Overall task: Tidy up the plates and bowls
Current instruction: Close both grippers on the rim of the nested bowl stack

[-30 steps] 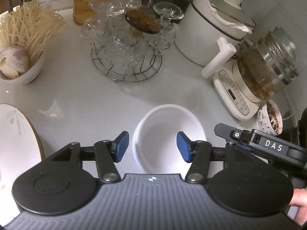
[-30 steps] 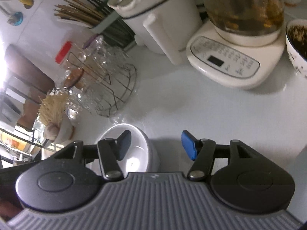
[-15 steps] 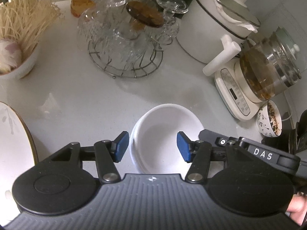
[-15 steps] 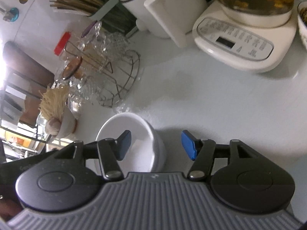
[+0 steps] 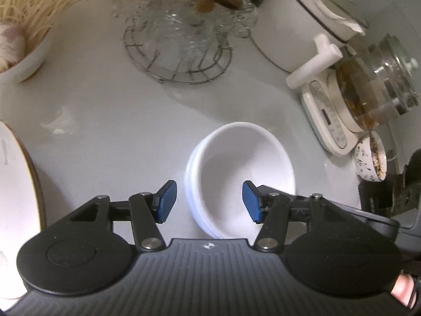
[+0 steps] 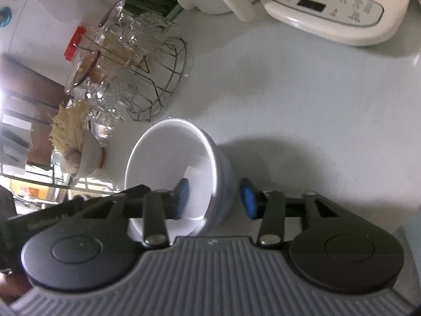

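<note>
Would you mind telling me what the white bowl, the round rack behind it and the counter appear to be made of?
The white bowl looks like glazed ceramic, possibly melamine: smooth, opaque, softly glossy wall. The round rack seems to be bare metal wire: thin silvery rods, welded crossings. The counter looks like polished stone or solid surface: pale, seamless, showing faint reflections.
</note>
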A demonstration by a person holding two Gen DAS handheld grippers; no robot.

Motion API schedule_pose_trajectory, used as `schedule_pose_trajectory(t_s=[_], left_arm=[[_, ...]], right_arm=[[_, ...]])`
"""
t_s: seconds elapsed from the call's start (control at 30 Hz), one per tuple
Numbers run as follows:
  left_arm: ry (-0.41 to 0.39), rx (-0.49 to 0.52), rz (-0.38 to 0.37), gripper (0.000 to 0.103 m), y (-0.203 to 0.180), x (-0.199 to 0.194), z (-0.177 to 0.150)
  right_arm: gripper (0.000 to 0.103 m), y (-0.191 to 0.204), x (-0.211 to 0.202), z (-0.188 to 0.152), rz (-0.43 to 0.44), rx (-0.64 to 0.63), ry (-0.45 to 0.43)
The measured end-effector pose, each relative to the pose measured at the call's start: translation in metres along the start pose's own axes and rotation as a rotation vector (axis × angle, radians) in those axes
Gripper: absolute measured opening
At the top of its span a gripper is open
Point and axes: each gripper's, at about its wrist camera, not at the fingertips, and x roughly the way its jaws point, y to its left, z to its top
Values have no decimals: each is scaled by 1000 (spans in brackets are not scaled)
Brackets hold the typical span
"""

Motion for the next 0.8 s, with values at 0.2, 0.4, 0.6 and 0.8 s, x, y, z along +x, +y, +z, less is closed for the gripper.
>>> schedule_pose_trajectory(t_s=[0.2,0.4,0.6,0.8], left_arm=[[-5,-11,-4,61,-2,5,-4],[-3,-20,30,61,-2,11,-9],[-31,-66,79,60,-1,13,-22],[-70,-124,98,60,3,9,-32]], right_arm=[[23,-7,-3,-5,12,45,-23],[23,-5,-4,-10,8,28,-45],[23,-5,-7,-13,8,-9,-50],[23,-11,-11,-15,22,-32,-45]])
